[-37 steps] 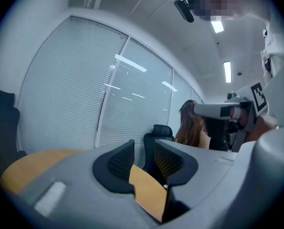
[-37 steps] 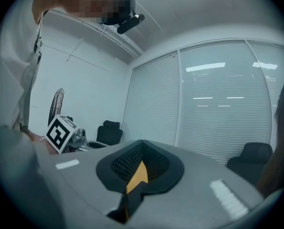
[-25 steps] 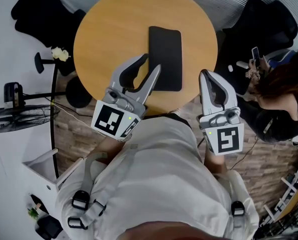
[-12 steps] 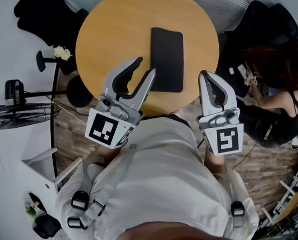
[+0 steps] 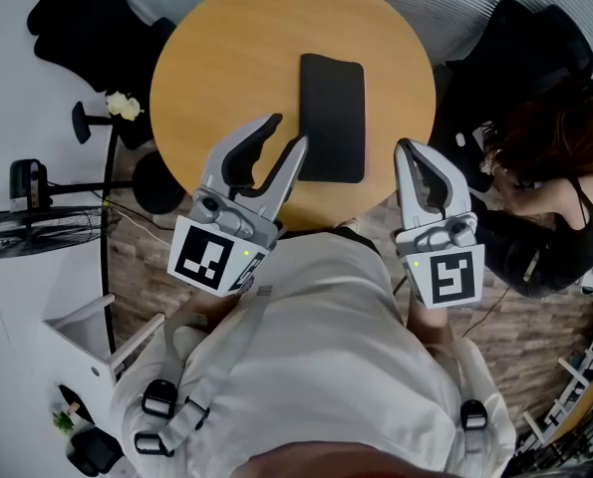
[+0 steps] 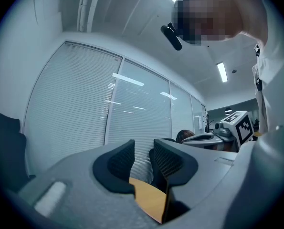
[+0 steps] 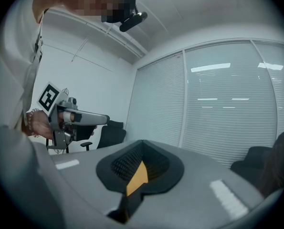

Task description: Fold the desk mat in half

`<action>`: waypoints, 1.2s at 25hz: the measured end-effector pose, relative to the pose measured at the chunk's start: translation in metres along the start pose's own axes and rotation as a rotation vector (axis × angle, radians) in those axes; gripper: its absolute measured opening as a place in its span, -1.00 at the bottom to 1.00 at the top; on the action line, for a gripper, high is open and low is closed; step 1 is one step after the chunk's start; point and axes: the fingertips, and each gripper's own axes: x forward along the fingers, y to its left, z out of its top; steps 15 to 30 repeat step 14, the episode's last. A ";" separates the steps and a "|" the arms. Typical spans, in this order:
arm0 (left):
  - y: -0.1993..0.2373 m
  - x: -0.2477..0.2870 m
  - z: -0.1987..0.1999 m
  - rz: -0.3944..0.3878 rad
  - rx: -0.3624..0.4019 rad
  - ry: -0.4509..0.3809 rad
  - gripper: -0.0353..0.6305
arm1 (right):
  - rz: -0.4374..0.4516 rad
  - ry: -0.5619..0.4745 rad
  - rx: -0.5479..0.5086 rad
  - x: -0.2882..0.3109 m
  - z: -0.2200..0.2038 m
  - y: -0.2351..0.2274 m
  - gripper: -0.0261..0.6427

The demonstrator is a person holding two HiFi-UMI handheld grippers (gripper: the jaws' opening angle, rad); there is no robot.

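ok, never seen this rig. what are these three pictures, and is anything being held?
There is no robot here: a person holds a two-jaw gripper in each hand. The head view comes from a camera on the person's head, looking steeply down. It shows the left gripper and the right gripper at the near edge of a round wooden table. A dark mat lies flat on it, touched by neither gripper. The other two pictures come from a camera on each gripper, looking along its jaws. The left jaws stand apart with nothing between them. The right jaws are together and empty.
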 end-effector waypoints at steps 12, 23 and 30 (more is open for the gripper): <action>0.000 0.004 -0.003 -0.009 -0.008 0.008 -0.50 | -0.007 0.014 0.003 0.001 -0.004 -0.003 -0.91; 0.000 0.004 -0.003 -0.009 -0.005 0.008 -0.50 | -0.008 0.012 0.002 0.001 -0.005 -0.003 -0.91; 0.000 0.004 -0.003 -0.009 -0.005 0.008 -0.50 | -0.008 0.012 0.002 0.001 -0.005 -0.003 -0.91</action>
